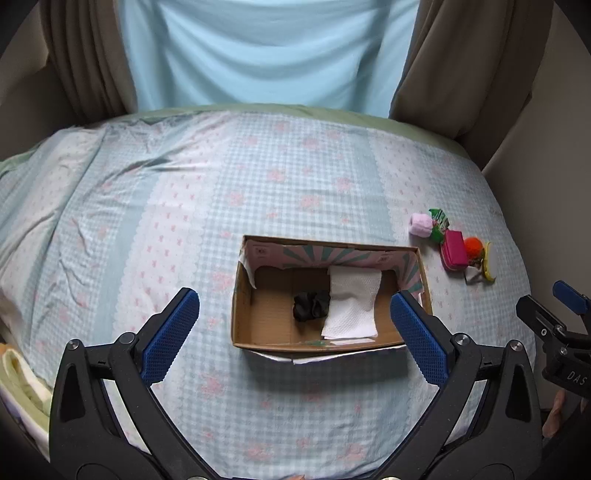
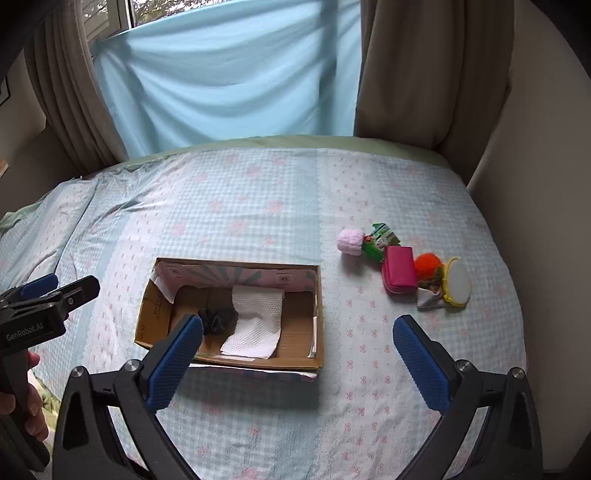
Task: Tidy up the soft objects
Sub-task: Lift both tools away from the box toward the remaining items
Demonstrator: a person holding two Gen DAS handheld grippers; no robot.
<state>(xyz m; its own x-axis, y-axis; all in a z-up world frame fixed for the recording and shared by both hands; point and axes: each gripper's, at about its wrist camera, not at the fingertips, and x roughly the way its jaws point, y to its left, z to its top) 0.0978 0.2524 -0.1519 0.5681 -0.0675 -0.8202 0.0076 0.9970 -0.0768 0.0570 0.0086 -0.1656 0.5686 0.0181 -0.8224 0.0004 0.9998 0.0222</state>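
Resting in the cardboard box [image 1: 419, 275] on the bed: one crumpled black cloth [image 1: 311, 306] and one white paper towel [image 1: 352, 306]. One fluffy pink roll [image 2: 350, 242], perhaps a towel, lies right of it. Left gripper [image 1: 294, 334] and right gripper [image 2: 297, 363] gape, empty. Only the right view shows a window [image 2: 110, 14].

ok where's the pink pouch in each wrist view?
Left wrist: pink pouch far right of frame, on the bed right of the cardboard box.
Right wrist: pink pouch right of centre, beyond the open right gripper.
Shared landmark: the orange pom-pom touching its right side.
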